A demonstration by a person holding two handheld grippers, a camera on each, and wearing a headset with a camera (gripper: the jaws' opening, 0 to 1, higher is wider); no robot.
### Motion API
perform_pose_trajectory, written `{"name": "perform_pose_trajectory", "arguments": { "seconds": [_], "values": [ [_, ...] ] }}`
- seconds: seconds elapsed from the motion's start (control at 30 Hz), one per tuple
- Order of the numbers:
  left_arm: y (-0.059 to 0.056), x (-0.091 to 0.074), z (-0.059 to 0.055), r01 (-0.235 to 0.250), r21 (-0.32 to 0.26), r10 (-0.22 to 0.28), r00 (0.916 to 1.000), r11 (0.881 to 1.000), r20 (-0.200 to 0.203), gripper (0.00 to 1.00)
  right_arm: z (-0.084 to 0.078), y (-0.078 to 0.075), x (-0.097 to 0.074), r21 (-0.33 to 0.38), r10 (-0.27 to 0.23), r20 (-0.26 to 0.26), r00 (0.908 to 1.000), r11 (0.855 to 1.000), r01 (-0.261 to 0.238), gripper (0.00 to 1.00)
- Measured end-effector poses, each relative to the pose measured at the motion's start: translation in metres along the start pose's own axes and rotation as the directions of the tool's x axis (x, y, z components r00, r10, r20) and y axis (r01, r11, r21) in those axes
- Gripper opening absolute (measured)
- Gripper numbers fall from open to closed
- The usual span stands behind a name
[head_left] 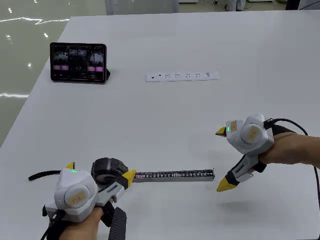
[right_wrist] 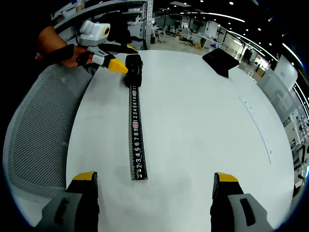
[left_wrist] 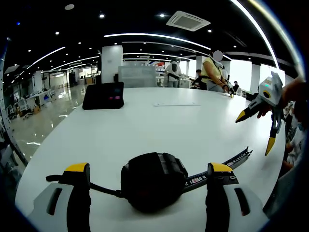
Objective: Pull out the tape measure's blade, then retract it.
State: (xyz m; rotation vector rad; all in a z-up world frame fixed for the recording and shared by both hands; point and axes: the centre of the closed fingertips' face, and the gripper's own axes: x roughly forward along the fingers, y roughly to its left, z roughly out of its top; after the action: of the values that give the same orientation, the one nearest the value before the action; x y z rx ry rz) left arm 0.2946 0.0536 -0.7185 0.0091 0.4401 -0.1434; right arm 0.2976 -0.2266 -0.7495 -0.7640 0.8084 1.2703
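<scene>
Head view, step: The blade [head_left: 174, 175] lies drawn out flat on the table [head_left: 165, 120], running from the tape measure [head_left: 109, 170] toward your right gripper [head_left: 223, 158]. I judge the pull-out done or nearly so, with retraction not yet begun.
Head view, right gripper: The jaws are spread wide and hold nothing. The blade's end lies just beside the lower tip.
Head view, left gripper [head_left: 100, 171]: It straddles the tape measure at the near left of the table.
Left gripper view, grip: Your jaws stand wide, with a gap showing on each side of the tape measure, so it looks bracketed rather than clamped.
Right gripper view, blade end: The end lies on the table between your two jaws, nearer the left one, and neither jaw touches it.
Next move: As I read it, close the left gripper firmly on the tape measure first. Then let the blade run back while the right gripper guides its end so it does not whip.
Container: The tape measure's case [left_wrist: 153, 186] is the one housing here. Part of the blade is out of it, and whatever remains inside is hidden.
</scene>
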Motion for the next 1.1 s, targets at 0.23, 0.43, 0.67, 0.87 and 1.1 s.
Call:
{"name": "perform_pose_trajectory", "arguments": {
  "seconds": [0.23, 0.43, 0.67, 0.87, 1.1],
  "values": [
    [-0.006, 0.006, -0.004, 0.016, 0.029, -0.016, 0.9999, 0.999, -0.005, 0.99, -0.003, 0.005, 0.011, -0.035, 0.016, -0.017, 0.9997, 0.999, -0.017, 0.9],
    [-0.008, 0.011, -0.005, 0.018, 0.037, -0.019, 0.9998, 0.999, 0.012, 0.99, -0.006, 0.007, 0.017, -0.054, 0.036, -0.035, 0.9988, 0.998, -0.038, 0.73],
    [-0.009, 0.011, -0.003, 0.02, 0.04, -0.021, 0.9997, 0.999, 0.015, 0.99, -0.006, 0.013, 0.02, -0.067, 0.064, -0.045, 0.997, 0.996, -0.066, 0.49],
    [-0.007, 0.013, -0.002, 0.013, 0.03, -0.014, 0.9998, 0.999, 0.016, 0.99, -0.007, 0.016, 0.022, -0.067, 0.081, -0.055, 0.9952, 0.994, -0.085, 0.37],
    [-0.007, 0.014, -0.002, 0.012, 0.012, -0.012, 0.9998, 1.0, 0.015, 0.99, -0.011, 0.02, 0.023, -0.079, 0.095, -0.078, 0.9924, 0.992, -0.101, 0.29]
  ]
}}
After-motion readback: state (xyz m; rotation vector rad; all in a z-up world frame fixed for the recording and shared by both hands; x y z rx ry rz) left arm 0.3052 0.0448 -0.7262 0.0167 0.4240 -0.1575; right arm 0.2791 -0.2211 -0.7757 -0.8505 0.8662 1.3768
